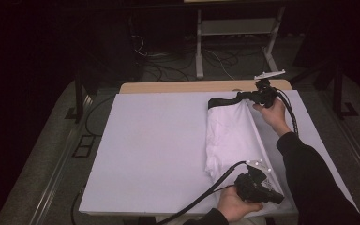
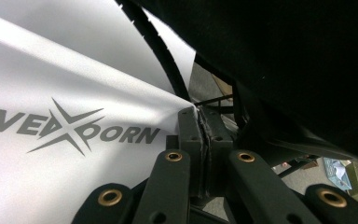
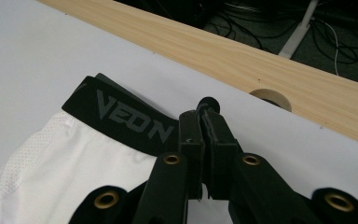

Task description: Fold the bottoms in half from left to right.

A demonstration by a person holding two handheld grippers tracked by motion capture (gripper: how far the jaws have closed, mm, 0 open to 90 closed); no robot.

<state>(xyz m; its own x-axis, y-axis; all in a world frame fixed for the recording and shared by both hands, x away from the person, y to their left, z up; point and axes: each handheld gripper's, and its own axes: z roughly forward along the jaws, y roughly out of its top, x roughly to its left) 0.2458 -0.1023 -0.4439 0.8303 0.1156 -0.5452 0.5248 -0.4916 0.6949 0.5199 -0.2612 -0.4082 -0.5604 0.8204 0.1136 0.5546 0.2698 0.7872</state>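
Note:
White shorts with a black waistband lie folded lengthwise on the right half of the white table cover. My right gripper is at the far end, shut on the waistband's right end, which carries grey lettering. My left gripper is at the near end, shut on the white hem, and the fabric is pulled taut from its jaws; a grey printed logo shows on the cloth. The fold's upper layer is lifted along the right edge between the two grippers.
A wooden table edge with a round hole runs along the far side beyond the cover. Cables and a white stand are on the floor behind. A dark sleeve crosses the table's right side.

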